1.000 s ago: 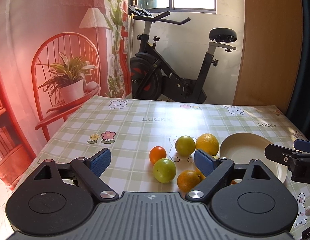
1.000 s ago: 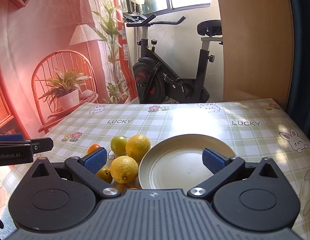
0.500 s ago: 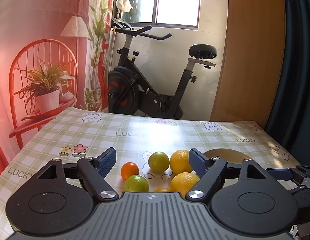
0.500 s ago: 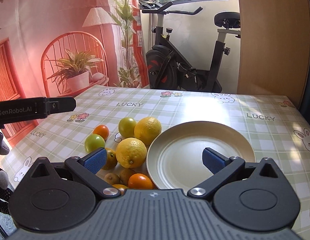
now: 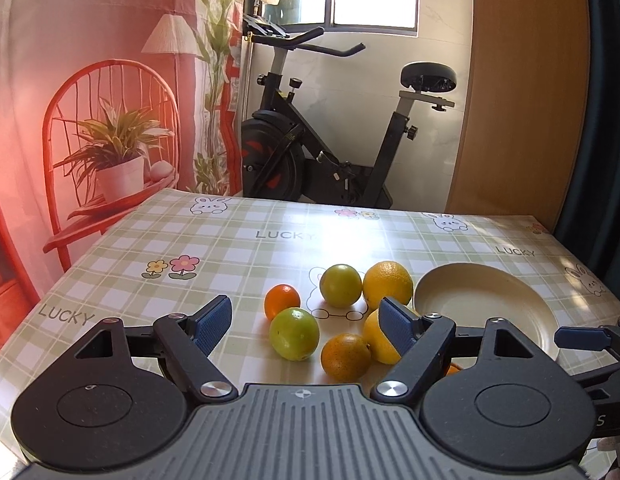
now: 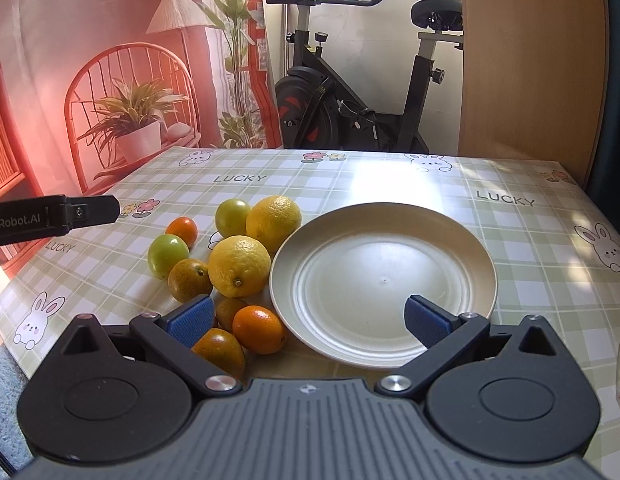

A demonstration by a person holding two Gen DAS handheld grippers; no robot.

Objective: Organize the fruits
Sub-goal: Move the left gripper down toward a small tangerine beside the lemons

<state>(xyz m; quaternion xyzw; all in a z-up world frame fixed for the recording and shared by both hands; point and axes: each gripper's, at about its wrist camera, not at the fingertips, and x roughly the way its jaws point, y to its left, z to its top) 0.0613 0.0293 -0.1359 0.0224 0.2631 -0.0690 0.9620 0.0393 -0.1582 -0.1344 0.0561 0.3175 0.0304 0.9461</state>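
Several fruits lie in a cluster on the checked tablecloth, left of an empty cream plate [image 6: 383,280]. In the right wrist view I see a lemon [image 6: 239,266], a second yellow citrus [image 6: 274,223], two green fruits [image 6: 168,253] [image 6: 232,217] and several small oranges [image 6: 259,329]. My right gripper [image 6: 308,322] is open and empty, over the plate's near rim. My left gripper [image 5: 308,322] is open and empty, just above a green fruit [image 5: 294,333] and an orange [image 5: 345,356]. The plate also shows in the left wrist view [image 5: 485,308].
An exercise bike [image 5: 329,140] stands beyond the table's far edge, with a wooden panel [image 5: 521,100] on the right and a printed red backdrop [image 5: 90,100] on the left. The left gripper's finger [image 6: 70,216] reaches in from the left in the right wrist view.
Both grippers have risen and tilted down over the table. The left one has closed in on the fruit cluster; the right one now looks down on the whole plate. Both stayed open.
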